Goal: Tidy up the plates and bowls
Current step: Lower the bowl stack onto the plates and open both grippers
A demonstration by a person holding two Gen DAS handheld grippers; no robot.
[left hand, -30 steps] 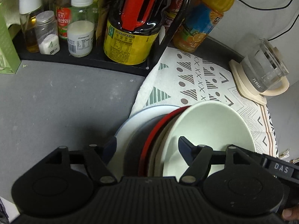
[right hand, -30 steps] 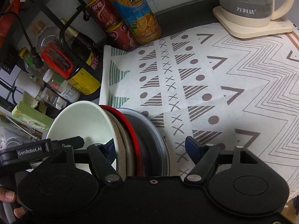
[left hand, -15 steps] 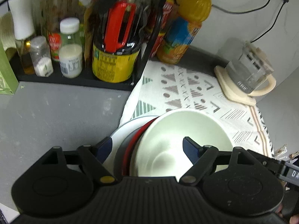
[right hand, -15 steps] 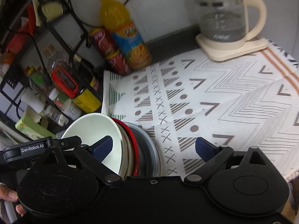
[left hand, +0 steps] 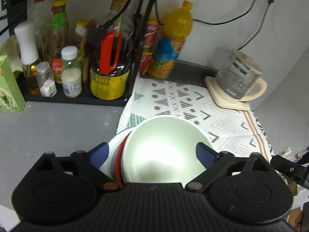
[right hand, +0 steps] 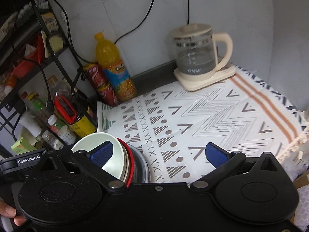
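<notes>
Left wrist view: stacked dishes, white bowl [left hand: 164, 147] on top, sit at the patterned cloth's [left hand: 227, 116] left edge. Left gripper [left hand: 152, 152] and right gripper [right hand: 157, 152] jaws are opening, pinching nothing.

My left gripper [left hand: 152, 153] jaws opening, straddling white bowl [left hand: 164, 150] nested in stacked dishes, red rim [left hand: 120, 154], probably plates beneath, on patterned cloth [left hand: 193, 104]. Pads not touching. Kettle [left hand: 236, 81] far right.

"GenRobot.AI" in white on the black left gripper body [right hand: 29, 162], seen in the right wrist view. Bottle, can and kettle labels too blurred to read.
</notes>
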